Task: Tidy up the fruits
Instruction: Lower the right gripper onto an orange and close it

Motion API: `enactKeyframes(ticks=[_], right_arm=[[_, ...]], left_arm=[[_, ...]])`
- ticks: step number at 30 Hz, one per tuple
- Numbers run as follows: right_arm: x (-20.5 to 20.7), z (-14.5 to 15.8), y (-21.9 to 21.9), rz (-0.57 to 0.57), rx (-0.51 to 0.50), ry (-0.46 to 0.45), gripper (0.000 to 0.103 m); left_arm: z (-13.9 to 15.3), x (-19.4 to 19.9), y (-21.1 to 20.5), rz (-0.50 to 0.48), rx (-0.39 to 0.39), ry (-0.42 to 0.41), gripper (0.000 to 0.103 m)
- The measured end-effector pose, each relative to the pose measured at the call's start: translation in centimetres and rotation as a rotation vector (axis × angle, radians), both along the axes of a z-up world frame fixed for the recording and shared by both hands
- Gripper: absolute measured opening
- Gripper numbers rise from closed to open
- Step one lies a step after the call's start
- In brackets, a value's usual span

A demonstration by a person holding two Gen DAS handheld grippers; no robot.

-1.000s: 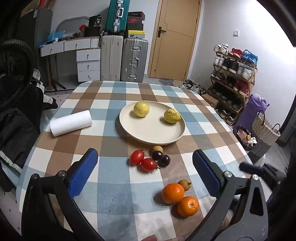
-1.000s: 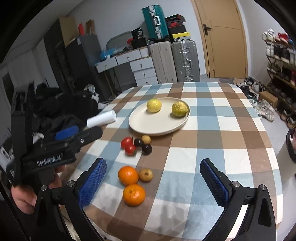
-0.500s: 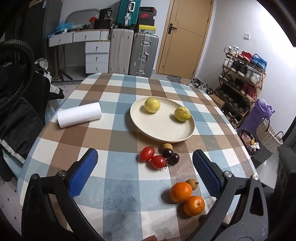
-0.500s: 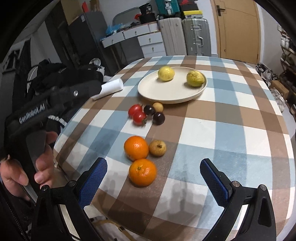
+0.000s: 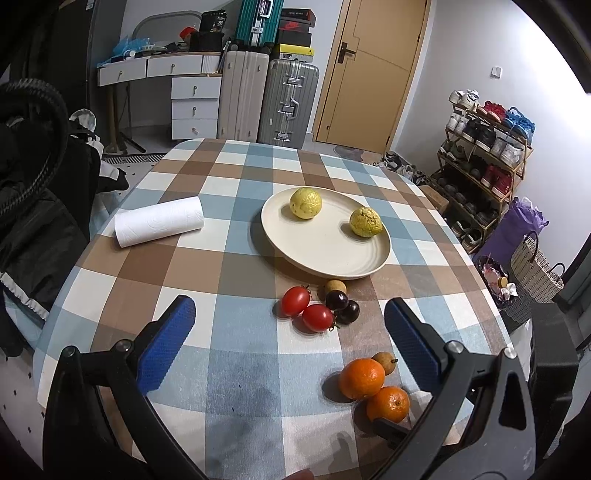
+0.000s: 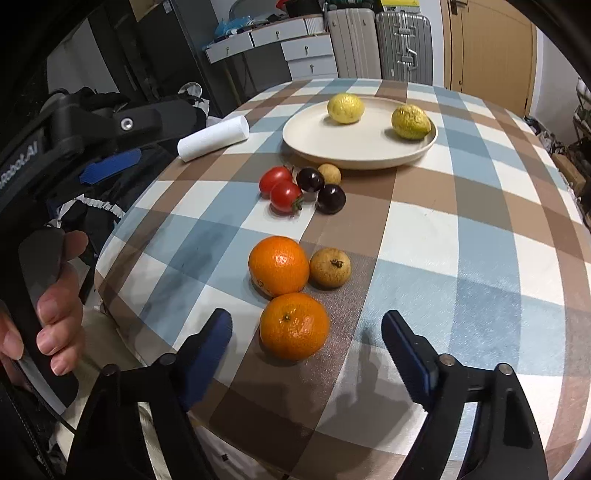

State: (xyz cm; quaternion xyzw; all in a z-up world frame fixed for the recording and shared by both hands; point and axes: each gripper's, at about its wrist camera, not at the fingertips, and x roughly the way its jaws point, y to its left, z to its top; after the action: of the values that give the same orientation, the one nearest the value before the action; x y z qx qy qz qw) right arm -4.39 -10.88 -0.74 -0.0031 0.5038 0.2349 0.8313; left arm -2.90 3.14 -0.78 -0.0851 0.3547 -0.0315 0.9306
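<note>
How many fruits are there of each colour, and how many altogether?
Orange: 2
Yellow, on the plate: 2
Red: 2
Dark purple: 2
Brownish tan: 2
Total: 10

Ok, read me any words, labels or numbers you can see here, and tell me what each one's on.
"obot.AI", its start cut off: on the body of the left gripper, right wrist view.
"38": on the black box on the desk.
Stacked boxes above the suitcases: print too small to read.
</note>
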Motion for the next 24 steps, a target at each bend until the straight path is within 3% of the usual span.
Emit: enactKeyframes(ticks=[14, 24], right_arm=[[-0.1, -0.8, 0.9, 0.031, -0.018, 0.023, 0.047], [-0.3, -0.6, 1.2, 0.035, -0.034, 0.007, 0.042]], left_arm=[[-0.6, 0.2, -0.4, -0.004, 0.013, 0.023, 0.102], [-1.6, 0.8, -0.6, -0.024, 0.001, 0.061, 0.102]])
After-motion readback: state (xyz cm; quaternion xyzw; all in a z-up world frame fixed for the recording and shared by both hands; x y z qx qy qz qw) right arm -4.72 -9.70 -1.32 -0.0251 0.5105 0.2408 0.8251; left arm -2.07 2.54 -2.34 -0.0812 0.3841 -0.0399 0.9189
